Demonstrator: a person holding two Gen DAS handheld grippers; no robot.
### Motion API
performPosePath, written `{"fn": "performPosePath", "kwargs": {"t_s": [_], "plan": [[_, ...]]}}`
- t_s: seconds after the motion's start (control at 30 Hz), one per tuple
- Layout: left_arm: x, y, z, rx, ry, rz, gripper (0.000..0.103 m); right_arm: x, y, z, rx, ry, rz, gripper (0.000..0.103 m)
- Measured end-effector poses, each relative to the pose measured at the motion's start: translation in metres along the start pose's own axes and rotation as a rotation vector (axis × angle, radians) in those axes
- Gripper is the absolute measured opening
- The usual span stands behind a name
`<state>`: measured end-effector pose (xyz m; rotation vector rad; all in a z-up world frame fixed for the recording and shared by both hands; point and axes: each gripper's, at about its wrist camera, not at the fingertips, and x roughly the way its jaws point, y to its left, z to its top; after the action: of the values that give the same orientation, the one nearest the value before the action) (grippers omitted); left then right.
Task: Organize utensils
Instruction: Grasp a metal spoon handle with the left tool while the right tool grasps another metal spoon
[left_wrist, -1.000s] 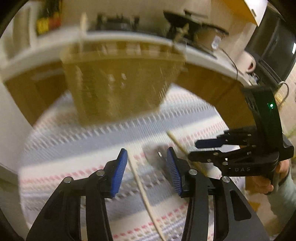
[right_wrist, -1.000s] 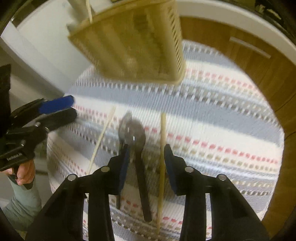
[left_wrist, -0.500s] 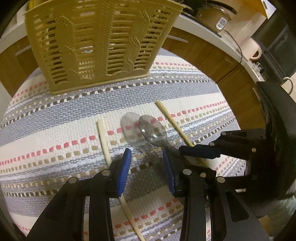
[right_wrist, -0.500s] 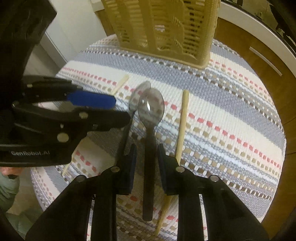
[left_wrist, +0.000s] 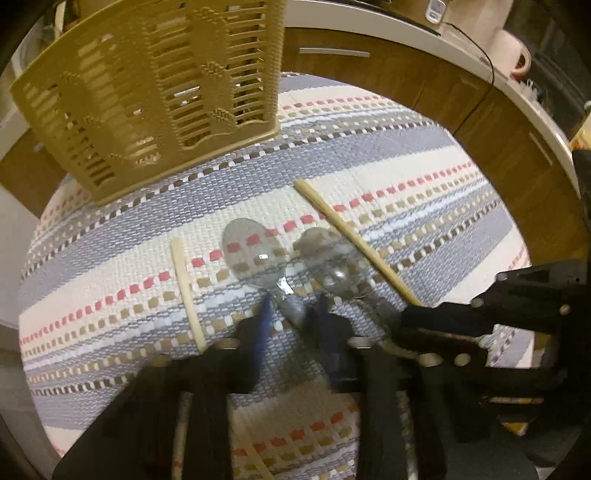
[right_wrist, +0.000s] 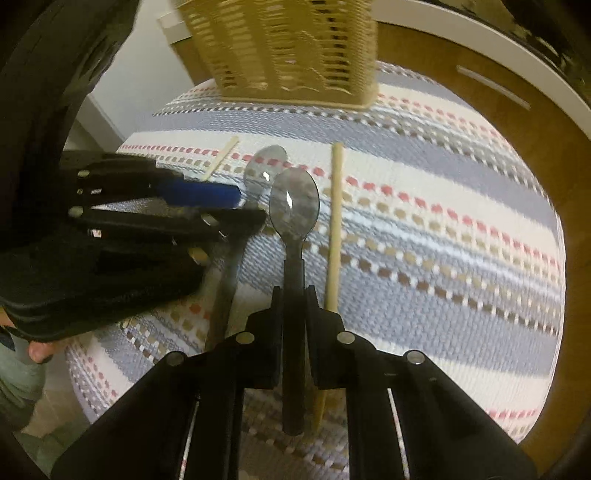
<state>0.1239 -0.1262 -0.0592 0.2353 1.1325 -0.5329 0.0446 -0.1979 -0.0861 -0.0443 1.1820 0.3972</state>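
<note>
Two clear spoons with dark handles lie side by side on a striped mat (left_wrist: 424, 206), between two wooden chopsticks (left_wrist: 186, 288) (left_wrist: 351, 240). My left gripper (left_wrist: 293, 317) straddles the neck of the left spoon (left_wrist: 251, 254). Its blue pads are closing, and a little mat still shows beside the handle. My right gripper (right_wrist: 293, 295) is closing too, and its pads press on the handle of the right spoon (right_wrist: 293, 199). The left gripper (right_wrist: 249, 205) shows side-on in the right wrist view, across the left spoon (right_wrist: 266, 162). A tan slatted basket (left_wrist: 155, 92) stands behind.
The basket (right_wrist: 288, 48) sits at the mat's far edge. Wooden cabinet fronts under a white counter curve around the back and right. A pink mug (left_wrist: 513, 55) stands on the counter. A person's hand (right_wrist: 38, 350) holds the left gripper's handle at lower left.
Both grippers have come down and forward over the spoons. Their jaws have narrowed, each around a spoon handle. The right gripper now sits close beside the left one.
</note>
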Motion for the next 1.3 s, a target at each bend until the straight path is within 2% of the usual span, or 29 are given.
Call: {"fn": "performPosePath", "kwargs": {"t_s": [0.07,0.1,0.13,0.2,0.23,0.37,0.53,0.57,0.6,0.63,0.77,0.9,1.0,1.07,1.13,1.3], "plan": [[0.000,0.000,-0.004,-0.012,-0.017,-0.026,0.013,-0.002,-0.002,-0.004,0.022,0.005,0.022,0.010],[-0.001,0.005,-0.008,-0.034,-0.027,-0.063,0.009,-0.004,-0.003,-0.006,0.030,0.007,0.028,0.010],[-0.004,0.012,-0.013,-0.058,-0.036,-0.115,0.005,-0.006,-0.004,-0.010,0.036,0.007,0.031,0.010],[-0.009,0.024,-0.022,-0.105,-0.045,-0.250,0.003,-0.010,-0.007,-0.015,0.058,0.008,0.043,0.010],[-0.008,0.029,-0.026,-0.124,-0.042,-0.283,0.003,-0.010,-0.007,-0.016,0.065,0.007,0.046,0.010],[-0.005,0.042,-0.038,-0.153,-0.031,-0.308,0.002,-0.015,-0.009,-0.023,0.077,-0.005,0.009,0.010],[-0.017,0.039,-0.042,-0.116,-0.036,-0.254,0.005,-0.018,-0.005,-0.027,0.084,0.001,-0.015,0.010],[-0.017,0.038,-0.041,-0.114,-0.047,-0.244,0.018,-0.019,-0.006,-0.029,0.085,0.000,-0.018,0.010],[-0.018,0.034,-0.037,-0.111,-0.053,-0.233,0.036,-0.019,-0.006,-0.028,0.087,-0.001,-0.020,0.010],[-0.019,0.034,-0.034,-0.108,-0.056,-0.223,0.041,-0.020,-0.006,-0.029,0.090,-0.001,-0.018,0.010],[-0.007,0.019,-0.021,-0.075,0.010,-0.151,0.041,-0.021,-0.007,-0.027,0.094,0.004,-0.024,0.010],[0.002,-0.004,-0.006,0.014,0.089,-0.020,0.032,-0.028,-0.012,-0.027,0.076,0.016,-0.054,0.010],[0.006,-0.016,0.000,0.078,0.116,0.051,0.022,-0.030,-0.016,-0.028,0.073,0.042,-0.071,0.010],[0.006,-0.017,-0.001,0.090,0.118,0.058,0.017,-0.030,-0.018,-0.031,0.081,0.068,-0.058,0.010],[0.002,-0.012,-0.004,0.081,0.120,0.028,0.013,-0.031,-0.019,-0.031,0.084,0.083,-0.048,0.010],[-0.004,-0.004,-0.014,0.064,0.122,-0.031,0.012,-0.026,-0.021,-0.017,0.094,0.116,-0.032,0.011]]}}
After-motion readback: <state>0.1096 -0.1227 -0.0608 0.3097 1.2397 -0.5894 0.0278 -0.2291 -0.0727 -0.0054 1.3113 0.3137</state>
